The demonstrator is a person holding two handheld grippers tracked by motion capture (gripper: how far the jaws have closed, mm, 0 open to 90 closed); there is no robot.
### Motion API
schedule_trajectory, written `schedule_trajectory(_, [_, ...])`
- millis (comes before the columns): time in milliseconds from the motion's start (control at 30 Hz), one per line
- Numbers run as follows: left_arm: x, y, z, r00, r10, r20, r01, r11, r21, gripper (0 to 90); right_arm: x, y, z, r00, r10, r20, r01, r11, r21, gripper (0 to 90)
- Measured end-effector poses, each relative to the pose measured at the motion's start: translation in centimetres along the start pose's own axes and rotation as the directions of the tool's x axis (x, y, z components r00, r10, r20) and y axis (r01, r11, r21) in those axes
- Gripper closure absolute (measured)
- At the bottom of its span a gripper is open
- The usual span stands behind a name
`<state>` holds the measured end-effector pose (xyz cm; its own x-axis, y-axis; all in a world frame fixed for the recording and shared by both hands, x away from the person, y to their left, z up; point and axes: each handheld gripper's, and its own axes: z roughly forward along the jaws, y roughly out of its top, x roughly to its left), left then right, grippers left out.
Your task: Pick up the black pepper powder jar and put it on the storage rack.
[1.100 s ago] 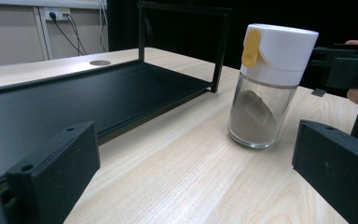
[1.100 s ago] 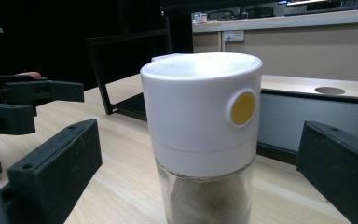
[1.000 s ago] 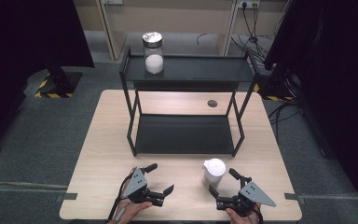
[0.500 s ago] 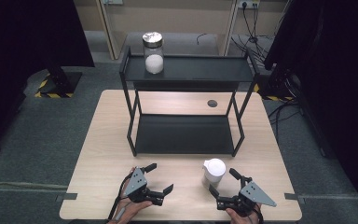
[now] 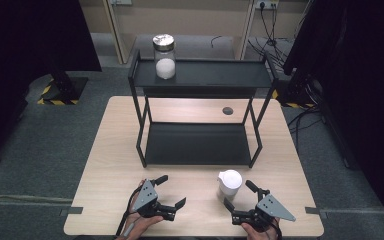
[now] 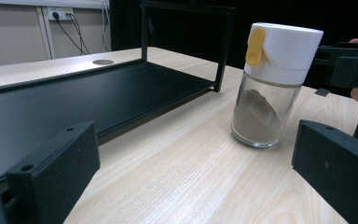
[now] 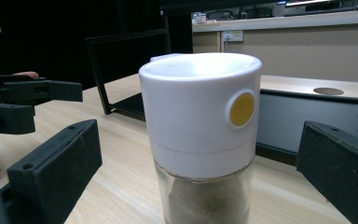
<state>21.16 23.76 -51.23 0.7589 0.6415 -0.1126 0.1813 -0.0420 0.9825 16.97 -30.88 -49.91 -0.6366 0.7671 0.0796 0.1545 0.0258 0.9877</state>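
A glass shaker jar [image 5: 229,184] with a white lid, a yellow button and brown powder inside stands on the wooden table [image 5: 110,165] near the front right. My right gripper [image 5: 238,194] is open just in front of it; in the right gripper view the jar [image 7: 200,135] stands close up between the two jaws, touching neither. My left gripper [image 5: 172,190] is open to the jar's left, empty, and its view has the jar [image 6: 270,88] ahead on the right. A second glass jar [image 5: 164,56] with a metal lid and white contents stands on the black rack's top shelf [image 5: 215,75].
The black two-tier rack takes up the middle of the table, and its lower shelf [image 5: 195,142] is bare. A round hole [image 5: 227,110] is in the tabletop behind the rack. Dark curtains and cables lie beyond the table.
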Motion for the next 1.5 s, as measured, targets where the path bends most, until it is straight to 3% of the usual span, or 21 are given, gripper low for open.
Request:
schedule_trajectory(733, [0.0,-0.1,0.1,1.0,-0.005,-0.001,0.005,1.0,0.006,0.2,0.0,0.5,2.1,0.9998,-0.021,0.005,0.021,0.999,0.045,0.8])
schedule_trajectory(1100, [0.1,-0.1,0.1,1.0,-0.009,-0.001,0.009,0.9999,0.006,0.2,0.1,0.8,2.9,0.9978,-0.063,0.022,0.061,0.996,0.066,12.7])
schedule_trajectory(1500, [0.1,-0.1,0.1,0.9999,-0.014,0.0,0.014,0.9998,0.011,0.2,-0.2,0.9,3.4,0.9964,-0.084,0.003,0.084,0.993,0.078,26.5])
